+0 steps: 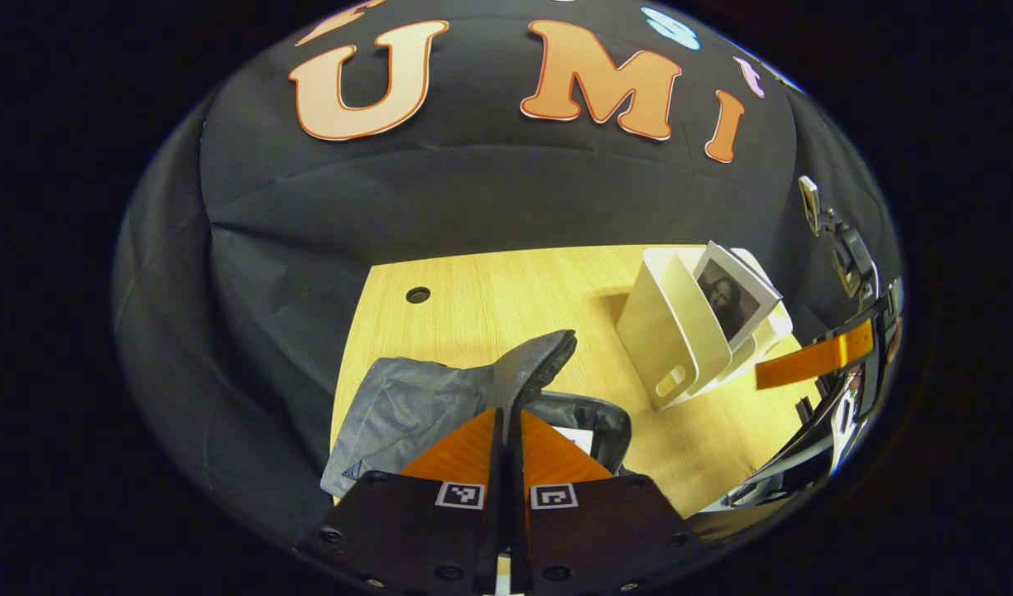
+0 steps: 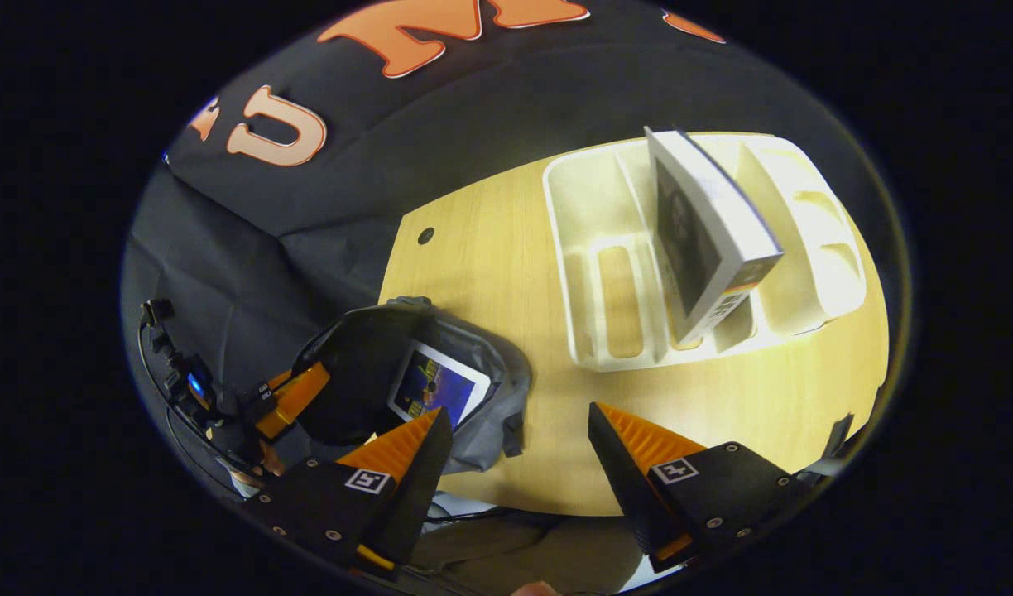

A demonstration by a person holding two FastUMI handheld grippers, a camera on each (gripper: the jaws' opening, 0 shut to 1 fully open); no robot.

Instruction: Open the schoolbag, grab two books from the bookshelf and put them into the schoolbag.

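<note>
A: Tools first. Right tool [image 2: 519,434] sits at bottom centre of the right gripper view, fingers spread wide, nothing between them. Left tool [image 1: 506,430] at bottom centre of the left gripper view is clenched on the raised flap of the schoolbag [image 1: 440,397]; the fabric edge runs up between both fingers.

B: Bag state?

A: Open. In the right gripper view the schoolbag's mouth gapes at lower left and one book [image 2: 436,387] already lies inside, cover up. The left tool shows there too, at far left on the bag rim.

B: So the second book?

A: Remaining book [image 2: 705,240] stands leaning in the white bookshelf [image 2: 593,273], upper right of the right gripper view, up and right of the empty tool. Its long axis runs from upper left down to lower right, lower corner resting in a slot, top edge free above the dividers.

B: Which arm?

A: My read: right. It's free and has bare desk [image 2: 490,248] between it and the shelf. The left is busy holding the mouth open, with the bookshelf well off to its upper right.

B: Obstructions?

A: Shelf dividers on either side of the book; coming in from above the free top edge looks cleanest. Nothing else on the path.
</note>
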